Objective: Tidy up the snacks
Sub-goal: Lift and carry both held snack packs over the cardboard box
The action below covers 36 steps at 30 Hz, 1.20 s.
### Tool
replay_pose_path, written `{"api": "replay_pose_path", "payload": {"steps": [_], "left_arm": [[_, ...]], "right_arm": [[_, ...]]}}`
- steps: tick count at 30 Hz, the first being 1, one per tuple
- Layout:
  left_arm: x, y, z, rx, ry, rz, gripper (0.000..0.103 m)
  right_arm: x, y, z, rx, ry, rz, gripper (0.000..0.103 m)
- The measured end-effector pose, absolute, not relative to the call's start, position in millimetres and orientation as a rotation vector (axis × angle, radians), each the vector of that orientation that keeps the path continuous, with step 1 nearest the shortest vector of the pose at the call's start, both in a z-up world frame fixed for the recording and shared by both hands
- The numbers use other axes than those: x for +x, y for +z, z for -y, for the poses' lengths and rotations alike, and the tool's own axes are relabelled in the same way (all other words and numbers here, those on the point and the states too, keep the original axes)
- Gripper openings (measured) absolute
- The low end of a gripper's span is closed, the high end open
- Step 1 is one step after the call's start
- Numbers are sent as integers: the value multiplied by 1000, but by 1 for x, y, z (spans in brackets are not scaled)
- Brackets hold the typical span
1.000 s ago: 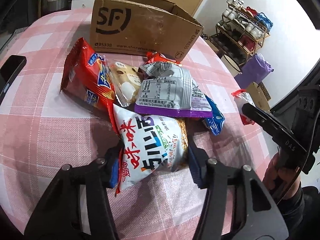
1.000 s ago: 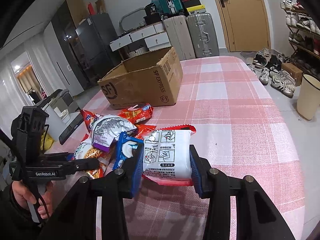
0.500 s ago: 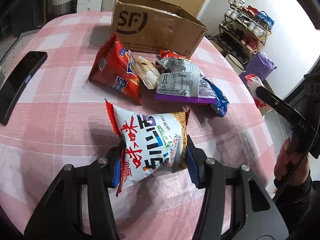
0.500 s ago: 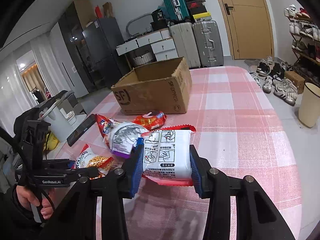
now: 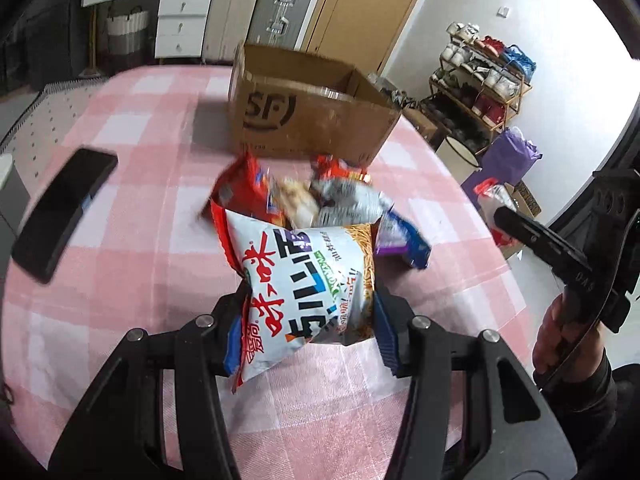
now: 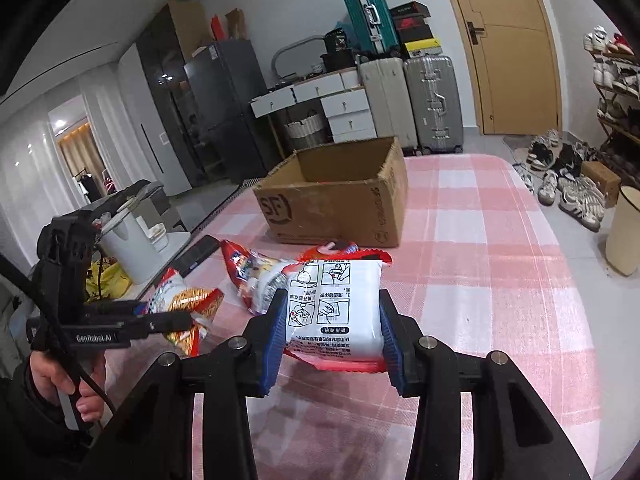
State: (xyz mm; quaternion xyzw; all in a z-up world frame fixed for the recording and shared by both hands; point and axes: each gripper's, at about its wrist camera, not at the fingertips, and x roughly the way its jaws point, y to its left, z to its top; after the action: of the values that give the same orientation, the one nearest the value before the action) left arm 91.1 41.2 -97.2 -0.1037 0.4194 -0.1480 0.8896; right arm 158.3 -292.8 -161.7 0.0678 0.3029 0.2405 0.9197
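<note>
1. The left gripper (image 5: 308, 320) is holding a white noodle-snack bag (image 5: 304, 284) across its width; the jaws are standing partly apart, pressed in on the bag's two sides. The bag's long axis is running forward, away from the camera, and it is hanging clear above the pink checked tabletop (image 5: 132, 184).
2. The right gripper (image 6: 332, 332) is clamping a white packet with red edges (image 6: 336, 312), its jaws closed in tight on the packet's flanks. The packet is also sitting off the tabletop, with its printed back facing the camera.
3. The open cardboard box (image 6: 336, 204) is lying straight ahead of both grippers, beyond the loose snack pile (image 5: 320, 196). Its mouth is facing upward.
4. In the right wrist view the box is standing almost directly past the held packet. In the left wrist view it is also sitting ahead, past the remaining pile of snacks.
5. Judging from this, either load is needing to travel forward and over the near wall of the box before release. The right hand is looking a little nearer to the box.
6. A dark phone (image 5: 64, 212) is lying on the tabletop to the left, well apart from the path.
</note>
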Motion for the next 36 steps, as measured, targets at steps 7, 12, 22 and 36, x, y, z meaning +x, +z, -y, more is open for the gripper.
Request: {"api": "replay_pose_path", "payload": {"steps": [7,12,22,36], "left_arm": [[104,-44,-46,-186,-343,-803,49],[113,6,-40,-139,-364,-715,50],[147,67,-38,-95,-359,-637,50],[273,98,-39,-95,-332,-653,50]], "right_arm": [[162,-129,278,118,566,-568,43],[176,-97,273,131,613,-521,43],[214,-41,259,146,635,-428,43],[293,-2,233,103,633,-428,42]]}}
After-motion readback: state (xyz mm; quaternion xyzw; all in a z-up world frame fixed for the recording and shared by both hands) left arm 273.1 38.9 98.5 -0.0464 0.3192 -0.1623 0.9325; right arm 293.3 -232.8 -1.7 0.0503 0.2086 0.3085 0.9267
